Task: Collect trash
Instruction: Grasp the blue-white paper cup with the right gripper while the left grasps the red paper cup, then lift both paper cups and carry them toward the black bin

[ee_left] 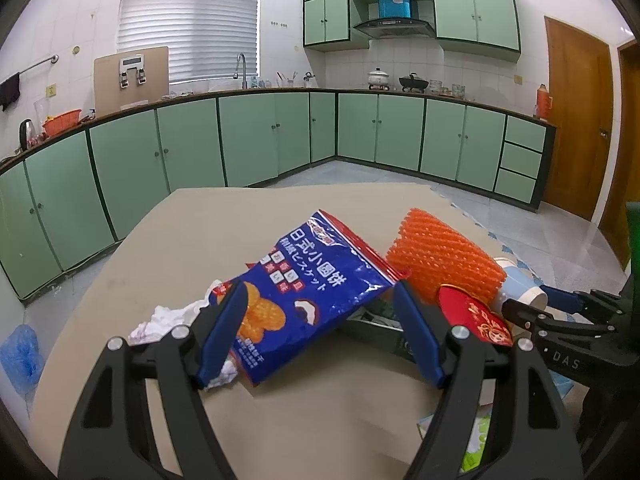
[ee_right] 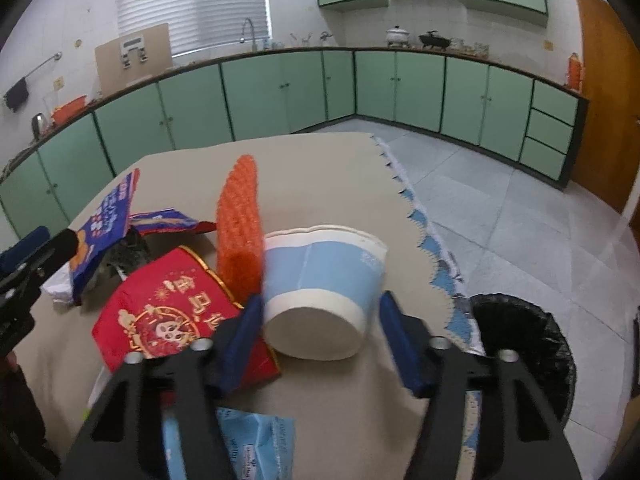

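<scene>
While the left gripper (ee_left: 316,332) holds its 2 blue fingers (ee_left: 222,332) apart around the low end of a blue biscuit bag (ee_left: 304,292), the bag's left edge sits vs. the left finger & a clear gap shows by the right one, so no clamp seen there. Bag is tilted, top corner raised, over crumpled white tissue (ee_left: 168,318) on the beige table (ee_left: 200,224).

Right gripper (ee_right: 320,340) has fingers (ee_right: 400,344) spread either side of a blue & white paper cup (ee_right: 324,292) lying on its side, base toward the cam. Left finger looks to touch the cup's base; right finger stands just off the wall, w/ a gap. Not clamped.

Just left of the cup: orange foam net (ee_right: 240,232), standing on edge, touching cup. Red packet w/ gold print (ee_right: 160,312) lies flat, partly under the left finger. Black-lined bin (ee_right: 524,344) on the floor, right of table edge. Light blue wrapper (ee_right: 248,444) near the cam.
</scene>
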Demonstrator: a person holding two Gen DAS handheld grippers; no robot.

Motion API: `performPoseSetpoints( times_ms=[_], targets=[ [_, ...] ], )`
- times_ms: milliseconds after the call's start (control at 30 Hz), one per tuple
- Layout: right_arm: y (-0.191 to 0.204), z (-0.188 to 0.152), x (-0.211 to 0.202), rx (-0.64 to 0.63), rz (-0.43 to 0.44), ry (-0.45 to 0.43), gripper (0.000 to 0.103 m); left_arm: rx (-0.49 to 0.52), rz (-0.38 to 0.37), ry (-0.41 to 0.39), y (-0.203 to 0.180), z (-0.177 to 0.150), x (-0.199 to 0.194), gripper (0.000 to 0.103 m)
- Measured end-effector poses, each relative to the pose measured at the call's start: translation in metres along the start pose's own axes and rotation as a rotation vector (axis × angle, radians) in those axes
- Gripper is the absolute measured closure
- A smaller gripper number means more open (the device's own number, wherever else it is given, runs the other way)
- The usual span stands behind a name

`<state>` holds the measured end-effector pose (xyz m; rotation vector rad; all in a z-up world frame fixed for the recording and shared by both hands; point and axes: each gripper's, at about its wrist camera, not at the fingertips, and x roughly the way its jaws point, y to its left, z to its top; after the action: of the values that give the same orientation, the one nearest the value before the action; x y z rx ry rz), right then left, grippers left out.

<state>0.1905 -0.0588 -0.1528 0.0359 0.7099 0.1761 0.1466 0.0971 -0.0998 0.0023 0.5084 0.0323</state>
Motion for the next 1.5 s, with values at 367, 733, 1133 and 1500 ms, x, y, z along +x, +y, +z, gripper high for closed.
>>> performPoseSetpoints(
  times_ms=[367,733,1133,1500],
  targets=[
    [-0.009,-0.006,-0.024,0.016,-0.019,-0.044,0.048,-0.001,-0.082,0.011,-0.019,0.001,-0.005,0.026],
    [-0.043,-0.032,-0.050,0.049,-0.059,-0.029,0.048,0.054,-0.188,0.057,-0.065,-0.015,0.002,0.022],
    [-0.057,-0.041,-0.055,0.082,-0.054,-0.047,0.048,0.074,-0.212,0.139,-0.091,-0.028,0.021,0.048],
    [-0.052,-0.042,-0.060,0.082,-0.052,-0.069,0.048,0.076,-0.204,0.082,-0.086,-0.028,0.003,0.073]
  ],
)
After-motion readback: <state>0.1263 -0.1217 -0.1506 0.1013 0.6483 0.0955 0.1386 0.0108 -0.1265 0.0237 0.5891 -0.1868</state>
